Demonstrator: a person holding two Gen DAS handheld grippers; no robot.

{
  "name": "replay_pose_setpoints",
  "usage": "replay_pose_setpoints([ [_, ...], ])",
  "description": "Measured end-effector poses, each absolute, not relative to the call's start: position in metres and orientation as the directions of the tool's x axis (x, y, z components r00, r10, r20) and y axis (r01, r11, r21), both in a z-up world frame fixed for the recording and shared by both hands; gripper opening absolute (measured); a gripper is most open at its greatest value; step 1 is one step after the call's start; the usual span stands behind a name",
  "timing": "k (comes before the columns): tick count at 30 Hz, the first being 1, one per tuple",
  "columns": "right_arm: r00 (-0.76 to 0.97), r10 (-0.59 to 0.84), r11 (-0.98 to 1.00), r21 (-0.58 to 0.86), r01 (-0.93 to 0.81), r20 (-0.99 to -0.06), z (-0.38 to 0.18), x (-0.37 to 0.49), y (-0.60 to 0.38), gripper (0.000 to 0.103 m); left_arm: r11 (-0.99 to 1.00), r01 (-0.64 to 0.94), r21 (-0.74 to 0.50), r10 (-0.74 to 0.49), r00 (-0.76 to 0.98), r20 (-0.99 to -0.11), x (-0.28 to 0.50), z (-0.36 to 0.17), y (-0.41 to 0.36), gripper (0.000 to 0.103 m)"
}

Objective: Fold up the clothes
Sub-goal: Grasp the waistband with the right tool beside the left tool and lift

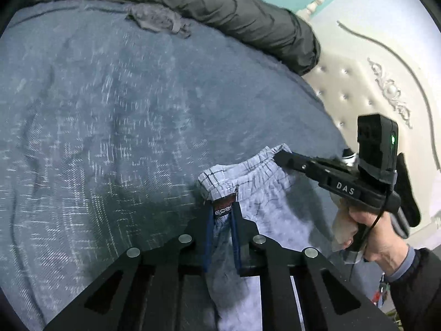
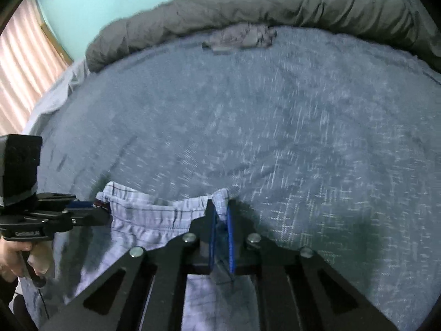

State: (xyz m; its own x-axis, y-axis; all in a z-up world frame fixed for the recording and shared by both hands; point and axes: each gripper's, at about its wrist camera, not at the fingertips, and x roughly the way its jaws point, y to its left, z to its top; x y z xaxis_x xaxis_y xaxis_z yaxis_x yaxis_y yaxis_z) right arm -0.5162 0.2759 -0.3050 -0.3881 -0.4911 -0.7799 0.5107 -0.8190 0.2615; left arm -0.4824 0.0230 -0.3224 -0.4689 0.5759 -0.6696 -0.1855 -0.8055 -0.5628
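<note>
A pale blue checked garment with an elastic waistband (image 1: 261, 190) hangs stretched between both grippers above the bed. My left gripper (image 1: 222, 207) is shut on one end of the waistband, where a dark label shows between the blue pads (image 1: 234, 237). In the same view my right gripper (image 1: 281, 158) pinches the other end, held by a hand in a dark sleeve. In the right wrist view my right gripper (image 2: 220, 207) is shut on a waistband corner of the garment (image 2: 148, 215). The left gripper (image 2: 97, 207) grips the far end at the left. The cloth below the waistband is hidden behind the grippers.
A blue-grey woven cover (image 1: 110, 110) spreads over the bed. A dark grey rolled duvet (image 1: 234, 13) lies along its far edge, with a small crumpled grey garment (image 1: 160, 20) beside it. A white tufted headboard (image 1: 372, 82) stands at the right, and a striped curtain (image 2: 24, 77) hangs at the left.
</note>
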Motion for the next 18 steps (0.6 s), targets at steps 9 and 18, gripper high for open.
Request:
replay_pose_setpoints([
  [9, -0.480, -0.570, -0.787, 0.276, 0.552, -0.667, -0.235, -0.467, 0.296, 0.005, -0.804, -0.235, -0.546, 0.578, -0.524, -0.626, -0.441, -0.252, 0.027, 0.011],
  [18, -0.548, -0.621, -0.765, 0.284, 0.577, -0.560, -0.161, -0.424, 0.307, 0.005, -0.824, -0.301, -0.480, 0.557, -0.582, -0.592, -0.399, -0.169, 0.037, 0.011],
])
